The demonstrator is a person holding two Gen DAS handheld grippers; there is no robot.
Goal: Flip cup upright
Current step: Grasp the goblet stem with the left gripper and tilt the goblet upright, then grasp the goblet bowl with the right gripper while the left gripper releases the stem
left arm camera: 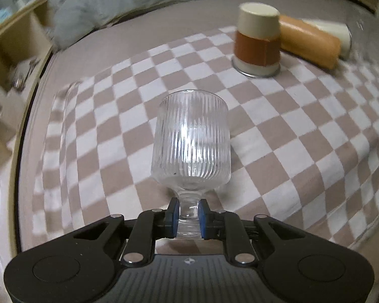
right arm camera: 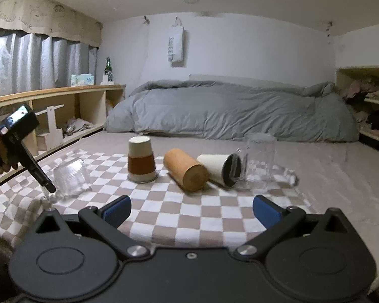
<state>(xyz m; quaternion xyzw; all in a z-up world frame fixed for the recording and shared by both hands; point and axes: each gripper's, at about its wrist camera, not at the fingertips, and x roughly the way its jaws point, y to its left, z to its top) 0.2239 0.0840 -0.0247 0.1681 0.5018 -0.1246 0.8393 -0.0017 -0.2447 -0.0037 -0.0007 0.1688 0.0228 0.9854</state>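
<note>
Fingers of the left gripper [left arm camera: 187, 217] clamp the ribbed glass cup's [left arm camera: 190, 139] stem, seemingly tilted; right gripper [right arm camera: 191, 208] gapes unloaded.

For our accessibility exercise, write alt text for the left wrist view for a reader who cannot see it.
The left gripper is clamped on the stem of a ribbed clear glass goblet over a beige-and-white checkered cloth. Behind it, a cream and brown cup stands upside down beside a tan cylinder lying on its side.
</note>
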